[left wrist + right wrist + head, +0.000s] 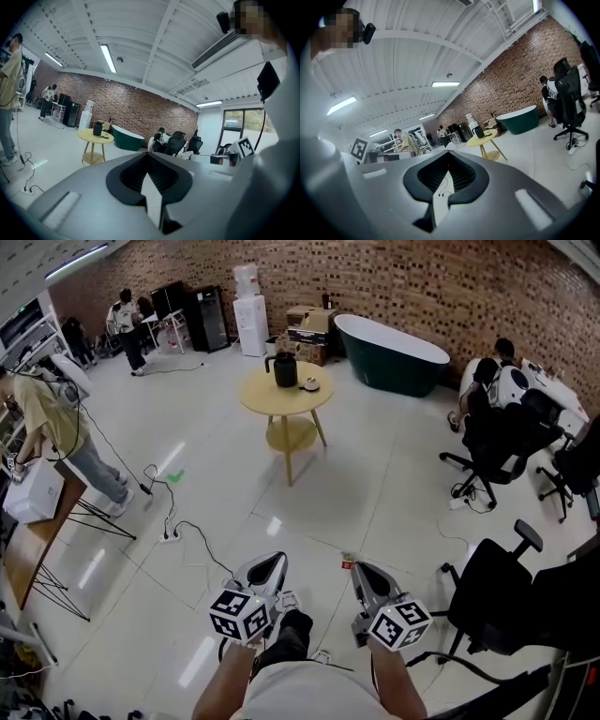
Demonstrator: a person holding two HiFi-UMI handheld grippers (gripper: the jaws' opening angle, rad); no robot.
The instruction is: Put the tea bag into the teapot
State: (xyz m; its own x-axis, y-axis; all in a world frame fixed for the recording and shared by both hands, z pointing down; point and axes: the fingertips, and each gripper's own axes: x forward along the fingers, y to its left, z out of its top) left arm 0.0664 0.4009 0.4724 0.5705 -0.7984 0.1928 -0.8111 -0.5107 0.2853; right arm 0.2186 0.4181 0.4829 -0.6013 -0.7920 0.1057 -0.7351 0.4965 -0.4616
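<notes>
left gripper (273,563) and right gripper (362,570) were held low over the floor, fingers pressed together, empty. black teapot (285,369) stood on far yellow counter (267,399), well apart from both. tea bag too small to tell.

Left gripper (150,161) has its jaws pressed together at the tips, nothing between them. Far beyond sits a round yellow table (95,136) with the black teapot (97,128) on top. There's a green bathtub (126,139) just right of the table and a brick wall (140,110) behind it.
</notes>
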